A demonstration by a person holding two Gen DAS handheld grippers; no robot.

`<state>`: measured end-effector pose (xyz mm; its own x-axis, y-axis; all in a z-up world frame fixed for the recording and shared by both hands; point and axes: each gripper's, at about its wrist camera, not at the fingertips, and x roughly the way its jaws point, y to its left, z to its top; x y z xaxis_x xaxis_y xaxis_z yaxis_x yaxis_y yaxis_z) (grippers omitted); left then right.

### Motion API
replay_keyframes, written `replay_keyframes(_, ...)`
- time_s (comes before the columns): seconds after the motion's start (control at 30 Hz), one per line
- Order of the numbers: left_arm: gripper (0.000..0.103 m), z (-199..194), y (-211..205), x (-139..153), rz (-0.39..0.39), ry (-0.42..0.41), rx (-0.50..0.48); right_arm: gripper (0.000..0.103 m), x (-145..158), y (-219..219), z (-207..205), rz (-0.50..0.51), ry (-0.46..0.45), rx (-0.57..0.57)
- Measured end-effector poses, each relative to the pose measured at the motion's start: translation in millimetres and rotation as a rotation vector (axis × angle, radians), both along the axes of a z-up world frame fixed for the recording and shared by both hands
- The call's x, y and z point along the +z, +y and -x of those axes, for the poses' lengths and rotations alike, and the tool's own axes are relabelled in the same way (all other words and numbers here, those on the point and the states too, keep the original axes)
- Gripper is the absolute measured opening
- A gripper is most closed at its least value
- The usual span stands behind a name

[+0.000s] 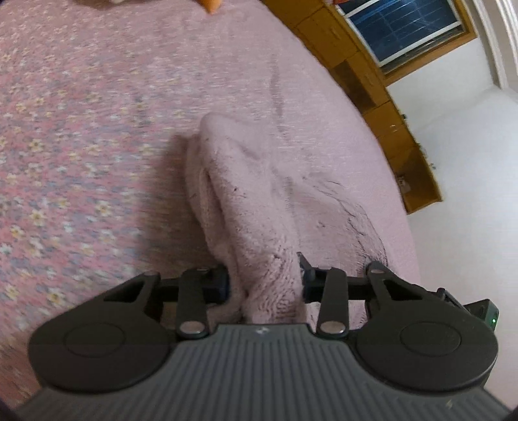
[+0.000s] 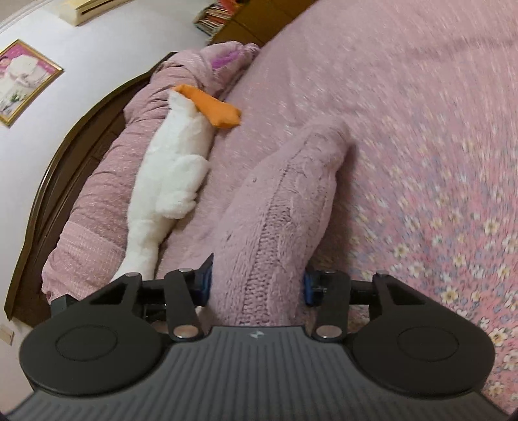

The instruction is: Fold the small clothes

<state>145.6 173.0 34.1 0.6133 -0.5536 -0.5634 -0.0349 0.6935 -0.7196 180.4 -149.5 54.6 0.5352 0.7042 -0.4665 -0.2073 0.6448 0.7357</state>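
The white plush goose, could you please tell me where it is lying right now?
In the right wrist view, the white plush goose lies at left along the rolled pink duvet by the headboard, its orange beak pointing onto the bedspread.

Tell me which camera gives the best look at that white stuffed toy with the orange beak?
The right wrist view: the white stuffed toy lies there nearly full length along the rolled pink quilt, orange beak included. The left wrist view catches only an orange tip at its top edge, blurred.

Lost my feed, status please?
Left claw shut on pink sweater. Right claw shut on it too. Plush goose lies aside, apart.
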Motion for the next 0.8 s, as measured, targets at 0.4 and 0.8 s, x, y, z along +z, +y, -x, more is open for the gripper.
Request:
replay_keyframes(0.4, 0.04, 39.7, -77.4, 30.8, 0.018, -0.078, -0.146, 0.053, 52.8, -82.5, 89.3, 0.05, -0.109, -0.095)
replay_keyframes(0.8, 0.041, 68.4, -132.5, 3.6, -0.24, -0.055, -0.261, 0.056, -1.4, -141.6, 154.1, 0.141, -0.02, -0.187)
